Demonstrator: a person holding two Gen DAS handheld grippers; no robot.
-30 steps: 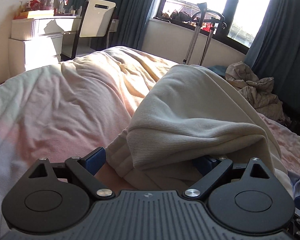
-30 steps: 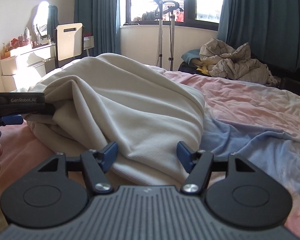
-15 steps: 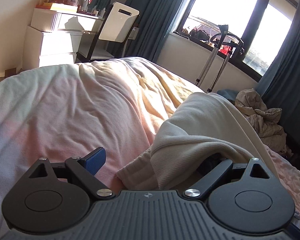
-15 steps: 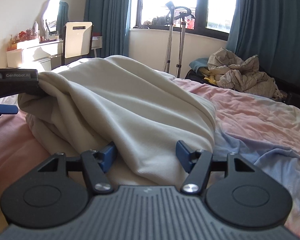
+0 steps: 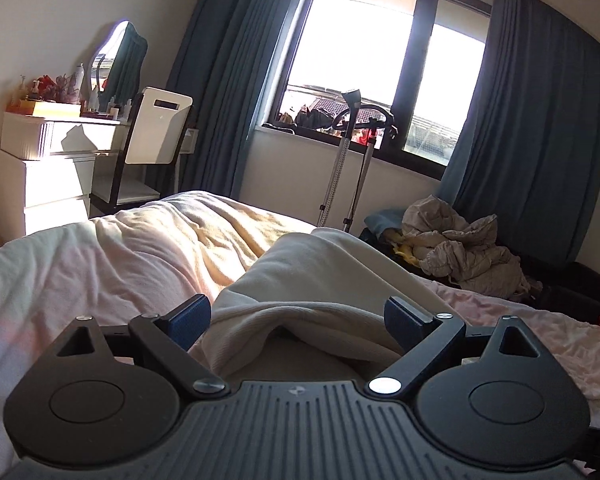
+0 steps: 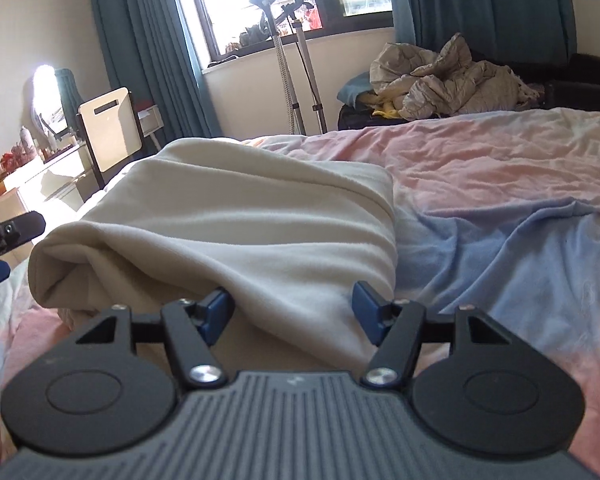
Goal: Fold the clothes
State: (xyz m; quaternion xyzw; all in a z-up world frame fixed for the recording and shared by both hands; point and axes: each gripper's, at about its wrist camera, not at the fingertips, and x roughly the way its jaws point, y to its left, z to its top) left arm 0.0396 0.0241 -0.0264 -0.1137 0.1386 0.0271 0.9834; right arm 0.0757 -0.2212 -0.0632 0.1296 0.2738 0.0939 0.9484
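Note:
A cream folded garment (image 6: 236, 232) lies on the bed's pink and blue sheet (image 6: 500, 208). Its near edge sits between the blue pads of my right gripper (image 6: 294, 312), which is open. In the left wrist view the same garment (image 5: 320, 280) lies ahead, its folded edge between the spread fingers of my left gripper (image 5: 298, 316), which is open. The left gripper also shows at the left edge of the right wrist view (image 6: 4, 236), beside the garment's left end.
A white dresser (image 5: 48, 168) and a chair (image 5: 156, 132) stand at the far left. A clothes steamer stand (image 5: 348, 160) is under the window. A pile of crumpled bedding (image 5: 460, 248) lies beyond the bed at right.
Both grippers have drawn back and tilted up from the garment. The left gripper's right finger, buried under the cloth before, is now free. The garment lies flatter on the bed.

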